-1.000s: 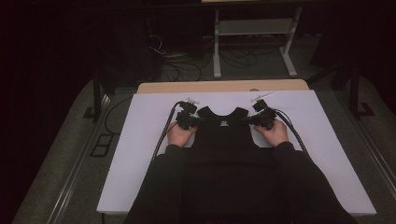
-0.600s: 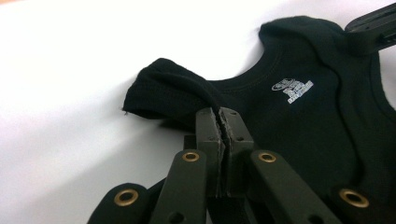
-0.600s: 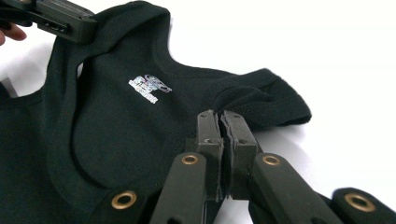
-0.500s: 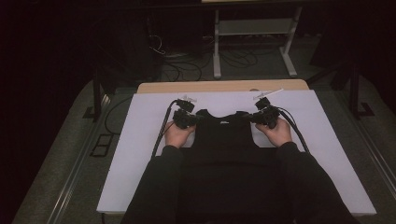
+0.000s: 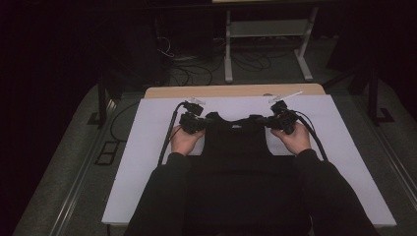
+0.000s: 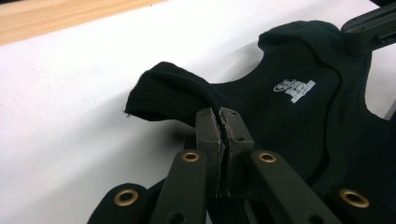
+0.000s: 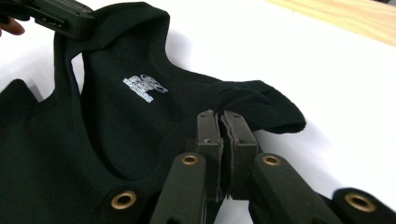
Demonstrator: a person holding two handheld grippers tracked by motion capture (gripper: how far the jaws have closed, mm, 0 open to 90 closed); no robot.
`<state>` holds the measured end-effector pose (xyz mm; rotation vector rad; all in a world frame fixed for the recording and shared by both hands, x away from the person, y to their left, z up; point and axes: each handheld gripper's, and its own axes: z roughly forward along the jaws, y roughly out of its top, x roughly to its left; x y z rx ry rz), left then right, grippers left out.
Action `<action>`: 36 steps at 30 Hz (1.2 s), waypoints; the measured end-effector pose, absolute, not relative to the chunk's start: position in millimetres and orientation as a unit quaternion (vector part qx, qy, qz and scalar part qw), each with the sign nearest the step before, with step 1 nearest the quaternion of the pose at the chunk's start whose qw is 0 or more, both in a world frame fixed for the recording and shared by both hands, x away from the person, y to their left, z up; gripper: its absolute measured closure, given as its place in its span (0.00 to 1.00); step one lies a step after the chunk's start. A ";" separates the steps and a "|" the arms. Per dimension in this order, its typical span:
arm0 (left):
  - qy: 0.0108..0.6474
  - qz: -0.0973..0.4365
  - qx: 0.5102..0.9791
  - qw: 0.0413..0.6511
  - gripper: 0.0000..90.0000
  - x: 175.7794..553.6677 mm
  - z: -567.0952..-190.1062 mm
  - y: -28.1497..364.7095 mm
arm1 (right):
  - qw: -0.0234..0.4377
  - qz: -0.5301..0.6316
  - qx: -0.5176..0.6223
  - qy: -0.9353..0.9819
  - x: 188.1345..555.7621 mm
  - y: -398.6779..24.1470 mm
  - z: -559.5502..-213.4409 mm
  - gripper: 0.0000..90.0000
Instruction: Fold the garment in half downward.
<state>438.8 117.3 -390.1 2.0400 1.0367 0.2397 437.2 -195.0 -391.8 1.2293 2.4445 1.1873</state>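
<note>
Black vest (image 5: 238, 142) on white table cover (image 5: 147, 147), near person. Left gripper (image 5: 193, 123) pinches left shoulder strap (image 6: 173, 95); right gripper (image 5: 281, 121) pinches right strap (image 7: 261, 105). Both jaws clenched on cloth.

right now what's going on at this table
A person is handling a black tank top on the white table cover. The left claw is shut on one shoulder strap, the right claw on the other. The strap ends are lifted off the surface, with the rest of the garment lying toward the person.
</note>
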 end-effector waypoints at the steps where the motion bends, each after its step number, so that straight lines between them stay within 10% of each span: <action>1: 0.411 0.094 0.809 0.409 0.96 437.6 -387.9 118.3 | 0.081 0.398 0.409 0.817 436.9 -195.2 -390.8 0.95; 36: 0.373 0.101 0.823 0.416 0.96 383.9 -376.0 132.1 | 0.097 0.427 0.365 0.821 376.8 -188.8 -366.8 0.94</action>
